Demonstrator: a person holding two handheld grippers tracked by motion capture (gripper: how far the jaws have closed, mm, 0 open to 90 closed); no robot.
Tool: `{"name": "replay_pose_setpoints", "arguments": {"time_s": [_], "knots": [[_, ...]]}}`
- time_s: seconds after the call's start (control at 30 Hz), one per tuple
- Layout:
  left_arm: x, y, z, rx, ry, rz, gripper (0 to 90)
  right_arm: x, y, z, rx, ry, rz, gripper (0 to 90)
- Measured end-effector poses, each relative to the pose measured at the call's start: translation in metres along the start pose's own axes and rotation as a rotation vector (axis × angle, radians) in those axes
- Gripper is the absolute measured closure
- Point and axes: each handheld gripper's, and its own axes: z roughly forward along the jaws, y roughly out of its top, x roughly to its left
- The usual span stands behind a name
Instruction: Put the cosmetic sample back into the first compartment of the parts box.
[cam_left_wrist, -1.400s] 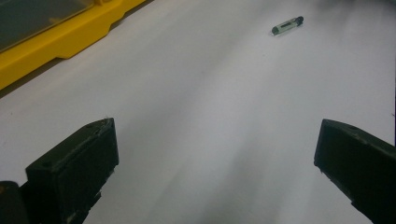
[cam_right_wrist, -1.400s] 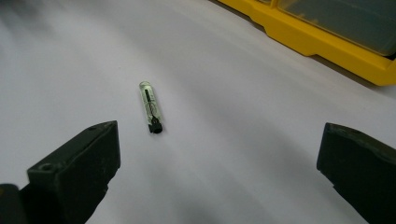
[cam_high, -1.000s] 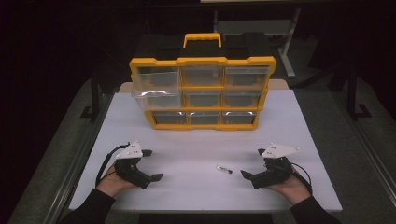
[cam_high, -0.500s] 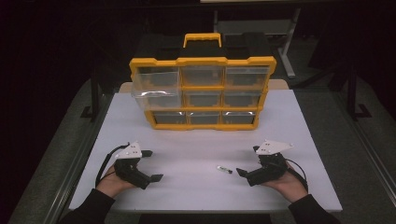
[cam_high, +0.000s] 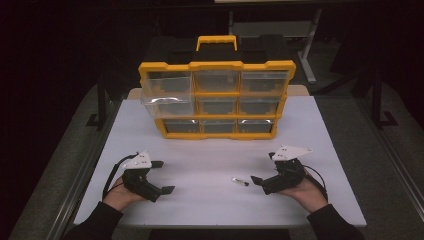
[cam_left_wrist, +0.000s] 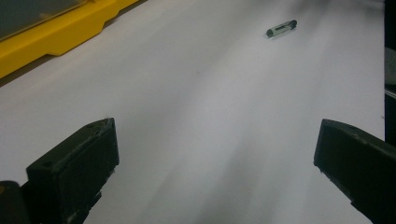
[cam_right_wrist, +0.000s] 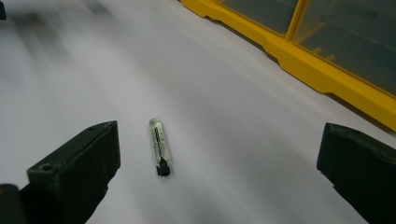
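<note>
A small clear tube with a black tip (cam_high: 240, 182) lies on the white table (cam_high: 210, 165), near the front, right of centre. In the right gripper view the tube (cam_right_wrist: 159, 144) lies flat between the spread jaws, nearer the left one. My right gripper (cam_high: 264, 169) is open, just right of the tube, close above the table. My left gripper (cam_high: 162, 176) is open at the front left, with nothing between its jaws. The tube (cam_left_wrist: 281, 28) lies far ahead in the left gripper view. A yellow drawer organiser (cam_high: 217, 100) stands upright at the back.
The organiser has clear drawers in three rows; the middle-left drawer (cam_high: 167, 106) sticks out a little. Its yellow base edge (cam_right_wrist: 299, 65) runs close past my right gripper. The table ends at the front and sides, with dark floor and table legs beyond.
My right gripper has moved left toward the tube and now stands just beside it. The left gripper has barely moved.
</note>
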Motion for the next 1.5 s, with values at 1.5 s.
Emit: {"name": "replay_pose_setpoints", "arguments": {"time_s": [1.5], "knots": [[-0.002,0.0,0.001,0.008,-0.014,0.018,0.0,0.005,0.026,0.028,0.029,0.065,-0.025,0.0]]}}
